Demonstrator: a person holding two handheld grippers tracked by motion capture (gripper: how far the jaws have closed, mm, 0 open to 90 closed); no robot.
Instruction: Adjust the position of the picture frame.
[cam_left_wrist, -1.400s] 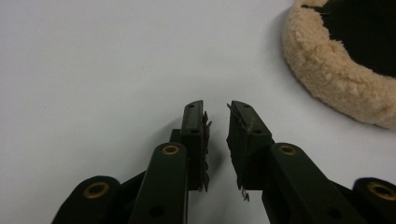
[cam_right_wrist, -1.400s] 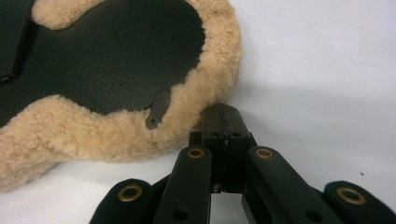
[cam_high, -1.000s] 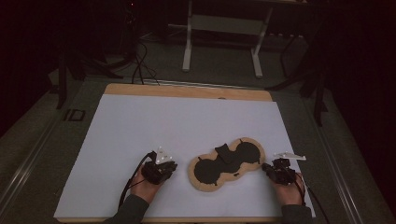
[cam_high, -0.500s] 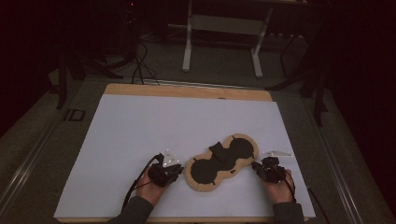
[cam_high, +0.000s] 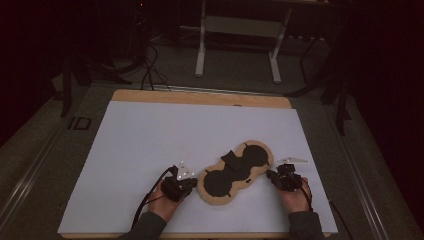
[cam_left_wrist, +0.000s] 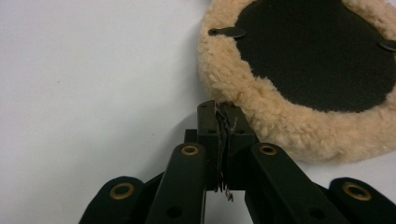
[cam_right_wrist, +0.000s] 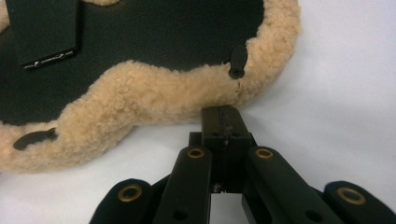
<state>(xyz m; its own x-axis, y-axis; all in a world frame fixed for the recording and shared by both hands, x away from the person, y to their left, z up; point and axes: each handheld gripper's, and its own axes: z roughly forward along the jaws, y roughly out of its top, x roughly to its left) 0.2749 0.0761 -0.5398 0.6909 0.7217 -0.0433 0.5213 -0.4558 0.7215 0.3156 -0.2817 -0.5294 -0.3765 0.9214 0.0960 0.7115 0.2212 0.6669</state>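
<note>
Your two tongs flank the fleece pad at the near edge of the counter.

The fleece pad (cam_high: 236, 172), tan pile around a black backing, lies flat on the white sheet (cam_high: 150, 145) that covers the counter (cam_high: 200, 96), near and right of centre, running from near left to far right. Your left tongs (cam_high: 186, 184) sit at its near-left end with both jaws pressed together, their tips just at the fleece rim and holding nothing. Your right tongs (cam_high: 274, 175) sit at its right side, jaws likewise pressed together, tips against the fluffy edge beside a small black tab (cam_right_wrist: 237, 60).
</note>
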